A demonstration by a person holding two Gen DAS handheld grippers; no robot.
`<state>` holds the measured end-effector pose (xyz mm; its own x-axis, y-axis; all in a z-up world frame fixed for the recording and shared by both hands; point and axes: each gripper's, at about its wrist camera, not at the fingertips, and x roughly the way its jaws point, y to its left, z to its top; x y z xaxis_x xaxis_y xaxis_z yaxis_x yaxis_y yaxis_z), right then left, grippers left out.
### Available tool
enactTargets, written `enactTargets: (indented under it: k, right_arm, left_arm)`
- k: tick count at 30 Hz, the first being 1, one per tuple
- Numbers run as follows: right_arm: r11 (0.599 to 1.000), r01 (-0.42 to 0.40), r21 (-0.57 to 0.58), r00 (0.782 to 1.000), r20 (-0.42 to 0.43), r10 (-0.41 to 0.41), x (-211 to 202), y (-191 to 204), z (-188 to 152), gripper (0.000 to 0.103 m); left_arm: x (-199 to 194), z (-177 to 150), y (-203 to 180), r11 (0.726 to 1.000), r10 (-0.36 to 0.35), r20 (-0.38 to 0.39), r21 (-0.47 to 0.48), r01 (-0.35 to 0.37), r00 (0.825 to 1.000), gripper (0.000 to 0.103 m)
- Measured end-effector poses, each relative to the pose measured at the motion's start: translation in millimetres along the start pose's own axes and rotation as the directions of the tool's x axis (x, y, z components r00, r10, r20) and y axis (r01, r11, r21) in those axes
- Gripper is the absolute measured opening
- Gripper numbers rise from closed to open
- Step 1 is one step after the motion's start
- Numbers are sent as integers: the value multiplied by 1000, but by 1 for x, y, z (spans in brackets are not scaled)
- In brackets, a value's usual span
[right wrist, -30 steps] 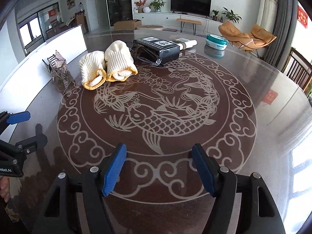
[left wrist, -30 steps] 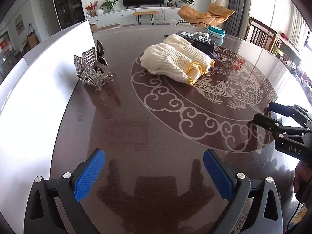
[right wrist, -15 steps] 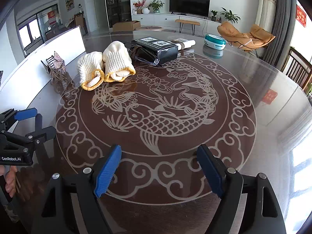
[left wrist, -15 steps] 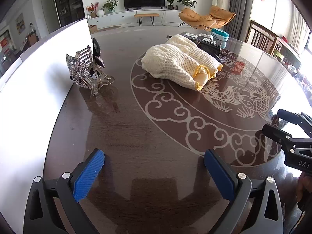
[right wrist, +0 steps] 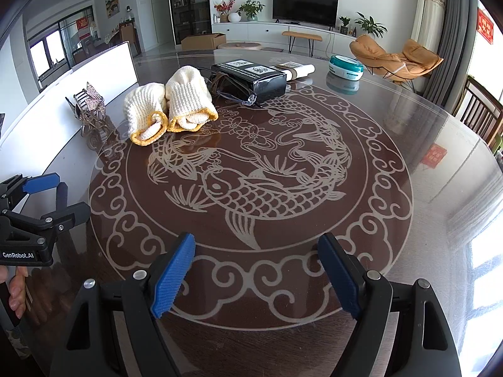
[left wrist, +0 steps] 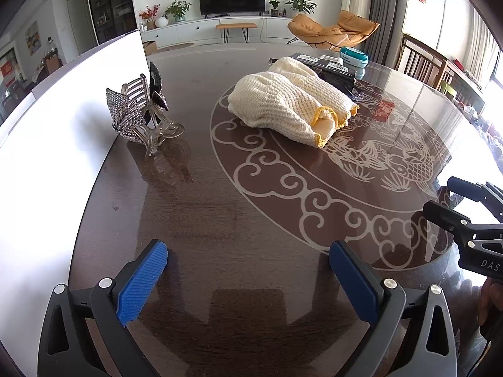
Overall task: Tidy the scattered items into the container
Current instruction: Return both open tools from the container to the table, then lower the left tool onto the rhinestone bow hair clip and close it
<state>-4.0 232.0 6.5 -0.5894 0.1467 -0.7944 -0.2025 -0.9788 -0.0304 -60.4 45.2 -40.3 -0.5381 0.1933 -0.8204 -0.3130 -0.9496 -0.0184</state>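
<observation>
On the near edge of the round tabletop (right wrist: 424,163) I've got both grippers parked just above the glass, pointing down at it. My left gripper (left wrist: 248,270) has its blue fingers (left wrist: 143,279) spread wide with nothing but bare tabletop between them. The right gripper (right wrist: 256,270) is the same deal: its fingers (right wrist: 173,275) have just been opening, they now stand wide, and nothing is between them either.

The stuff I'm meant to tidy is all toward the far side. The rhinestone hair claw (left wrist: 140,116) sits by the left edge, right beside the white container wall (left wrist: 56,144) that runs along that side; I can't tell whether it touches the wall. The two cream knit gloves (right wrist: 169,106) with yellow cuffs lie side by side, touching each other, on the far-left part of the koi pattern (right wrist: 251,194), cuffs facing me. Just behind them is a black box (right wrist: 251,78), with a pair of dark-framed glasses (right wrist: 235,94) tucked against its near-left corner next to the right-hand glove. A rolled white paper thing (right wrist: 298,70) lies behind the box, and a teal round tin (right wrist: 345,66) stands further right, near the far edge.

From the right camera I can see fingertips of the person's hand (right wrist: 17,292) on the left gripper's handle.
</observation>
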Motion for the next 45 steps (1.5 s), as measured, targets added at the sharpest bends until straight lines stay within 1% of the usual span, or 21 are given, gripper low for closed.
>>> enactTargets:
  k: [13,19,25,31,36,45]
  right_arm:
    - [1000,0,-1,1000,0,0,0,0,0,82]
    - [1000,0,-1,1000,0,0,0,0,0,82]
    - [1000,0,-1,1000,0,0,0,0,0,82]
    - [1000,0,-2,1000,0,0,0,0,0,82]
    - [1000,0,-2,1000,0,0,0,0,0,82]
    - [1000,-1,-2,1000,0,1,-1,0,0,82]
  left_arm:
    - [-2,0,0,1000,0,1,-2,0,1000,103]
    - [0,1,8,1000,16,0,-23,-16,1000,103]
    - [16,20,27,994,61,-2,-88,-61,998,103]
    - [36,48,39,990,82,-3,-117,-82,997,103]
    - [51,67,45,981,112,-7,-159,-111,994,103]
    - [80,105,53,971,137,-11,-195,-137,991,103]
